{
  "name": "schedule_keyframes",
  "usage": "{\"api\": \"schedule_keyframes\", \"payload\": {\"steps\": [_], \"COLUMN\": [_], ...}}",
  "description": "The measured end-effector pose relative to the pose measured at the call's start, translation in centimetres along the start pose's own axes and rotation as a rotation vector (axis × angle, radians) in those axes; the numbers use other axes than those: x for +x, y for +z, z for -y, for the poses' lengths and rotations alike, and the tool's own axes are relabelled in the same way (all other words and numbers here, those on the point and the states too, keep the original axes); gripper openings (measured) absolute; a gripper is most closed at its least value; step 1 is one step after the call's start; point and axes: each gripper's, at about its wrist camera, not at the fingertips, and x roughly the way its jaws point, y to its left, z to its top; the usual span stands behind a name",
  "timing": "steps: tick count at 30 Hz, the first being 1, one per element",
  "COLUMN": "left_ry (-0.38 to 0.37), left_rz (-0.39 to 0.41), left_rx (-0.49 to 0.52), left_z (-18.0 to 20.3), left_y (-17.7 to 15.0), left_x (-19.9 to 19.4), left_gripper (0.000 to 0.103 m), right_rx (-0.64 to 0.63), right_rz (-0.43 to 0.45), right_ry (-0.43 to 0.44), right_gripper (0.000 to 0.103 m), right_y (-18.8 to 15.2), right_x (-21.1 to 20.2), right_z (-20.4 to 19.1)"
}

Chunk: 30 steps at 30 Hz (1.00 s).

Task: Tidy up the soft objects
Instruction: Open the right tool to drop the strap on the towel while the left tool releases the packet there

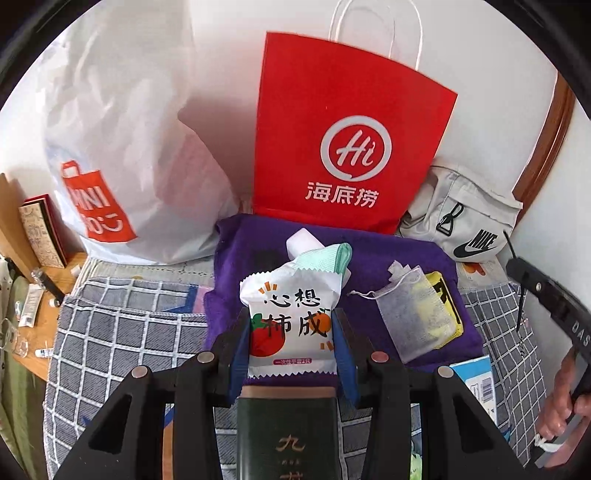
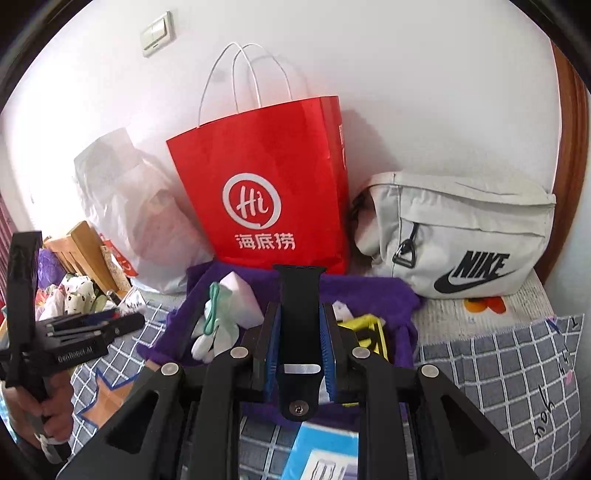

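So far we grip a packet (image 1: 291, 325) in the left tool (image 1: 291, 343), a black strap (image 2: 299, 332) in the right tool (image 2: 299, 347); neither is bagged.

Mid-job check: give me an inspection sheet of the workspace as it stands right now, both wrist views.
Surface: grey checked bed cover with purple towel spread on it.
Job's things: white snack packet, black watch strap, mesh pouch, green-trimmed cloth.
Clutter: red paper bag, white plastic bag, grey Nike pouch, blue box.
Grippers: left gripper shut on the packet; right gripper shut on the strap.
Cables: nothing seen.
Surroundings: white wall, light switch, wooden side table.
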Motion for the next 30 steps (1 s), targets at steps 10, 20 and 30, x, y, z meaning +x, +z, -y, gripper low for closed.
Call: {"api": "schedule_keyframes", "payload": {"steps": [10,20,30], "left_ry": [-0.009,-0.037,-0.078], "left_rz": [-0.015,-0.076,-0.138], "left_rx": [-0.022,-0.029,-0.068], "left_z": [-0.4,-1.0,-1.9], "left_y": [1.9,1.8,1.1], "left_x": [3.5,7.0,9.5], "left_gripper": [0.040,0.040,0.040], "right_rx": [0.025,0.030,0.036], "right_rz": [-0.090,-0.217,-0.299], "right_ry": [-0.030,-0.073,-0.062], "right_gripper": [0.021,0.021,0.021], "right_y": [-0.4,-2.3,-3.7], "right_x": [4.6,8.6,11.2], "right_z": [2.9,5.4,5.5]}}
